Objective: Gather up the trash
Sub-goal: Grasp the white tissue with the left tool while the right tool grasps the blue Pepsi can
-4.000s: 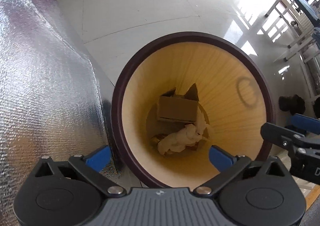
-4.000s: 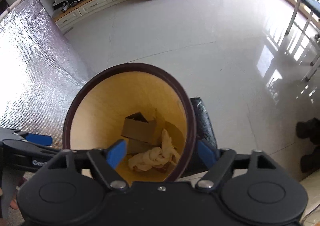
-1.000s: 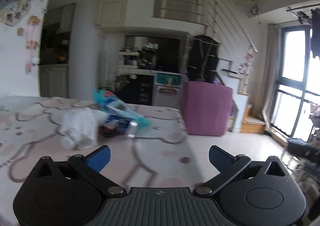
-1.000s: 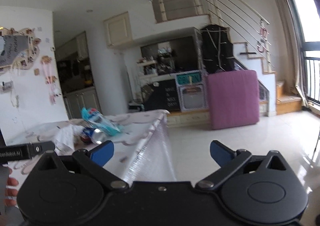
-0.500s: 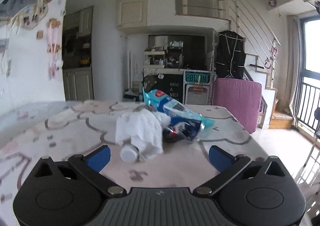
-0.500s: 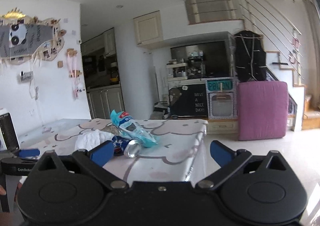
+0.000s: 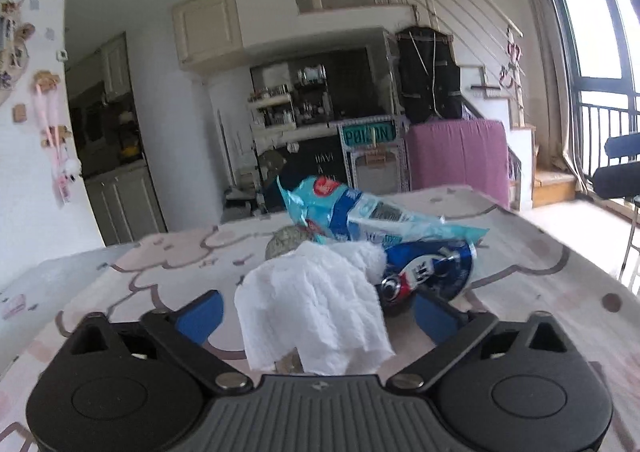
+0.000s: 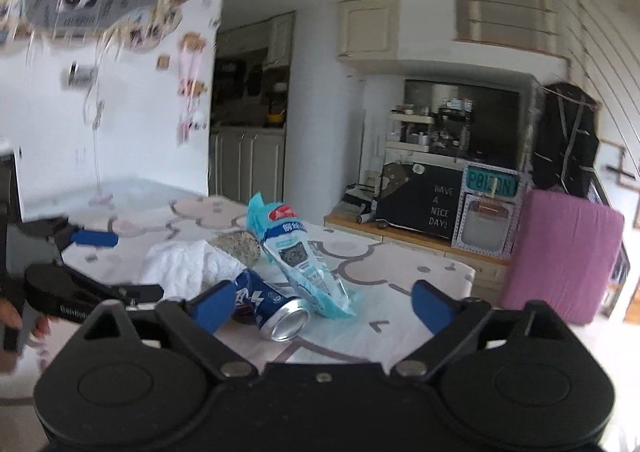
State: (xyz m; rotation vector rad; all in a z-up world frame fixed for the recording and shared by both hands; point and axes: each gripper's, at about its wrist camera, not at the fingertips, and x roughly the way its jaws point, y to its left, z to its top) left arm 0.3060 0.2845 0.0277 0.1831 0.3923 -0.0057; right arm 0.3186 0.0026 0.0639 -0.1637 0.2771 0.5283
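Note:
A small trash pile lies on the pink-patterned table (image 7: pixel 540 292). It holds a crumpled white tissue (image 7: pixel 312 312), a dented blue can (image 7: pixel 428 276), a light blue wrapper (image 7: pixel 360 215) and a grey crumpled ball (image 7: pixel 286 246). My left gripper (image 7: pixel 316 316) is closing with the tissue between its jaws, and the pads are not pressing on it. In the right wrist view the can (image 8: pixel 276 308) lies on its side just inside the left finger of my right gripper (image 8: pixel 322 306), which is also closing without touching it. The wrapper (image 8: pixel 296 252), the tissue (image 8: pixel 184 268) and the left gripper (image 8: pixel 108 264) show there too.
The table's right edge (image 8: pixel 460 272) drops to a glossy floor. Beyond it stand a purple cushion (image 8: pixel 560 252) and a black cabinet (image 8: pixel 420 207). A dark chair (image 7: pixel 620 175) is at the far right. A hand (image 8: pixel 8 316) shows at the left edge.
Both grippers have moved in toward the trash pile, which now fills the lower middle of each view. Their jaws stand slightly narrower than before.

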